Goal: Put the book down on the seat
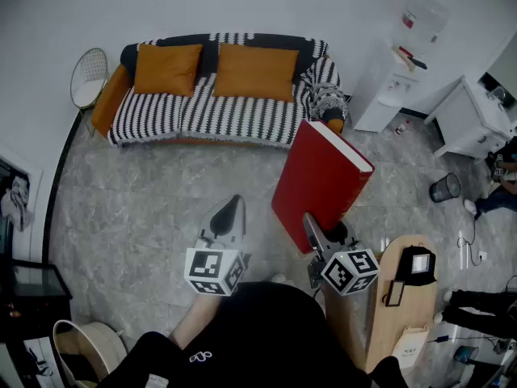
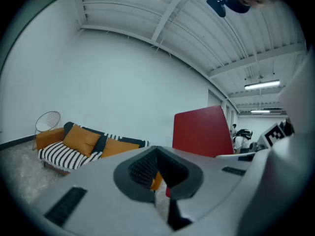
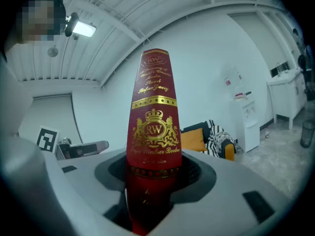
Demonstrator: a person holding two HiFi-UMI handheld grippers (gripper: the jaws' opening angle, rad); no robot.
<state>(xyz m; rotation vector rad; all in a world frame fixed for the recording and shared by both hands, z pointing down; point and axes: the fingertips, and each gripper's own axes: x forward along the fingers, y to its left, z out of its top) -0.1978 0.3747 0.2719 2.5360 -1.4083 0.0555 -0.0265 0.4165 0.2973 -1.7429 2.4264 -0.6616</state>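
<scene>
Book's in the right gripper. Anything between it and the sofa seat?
Nothing visible. The book, clamped in the right gripper, has only open floor between it and the sofa. Two orange cushions lean against the backrest; the striped seat in front of them is free.

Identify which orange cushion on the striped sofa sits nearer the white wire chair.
The smaller cushion at the left end of the sofa in the head view; the wider cushion sits mid-sofa, farther from the wire chair.
</scene>
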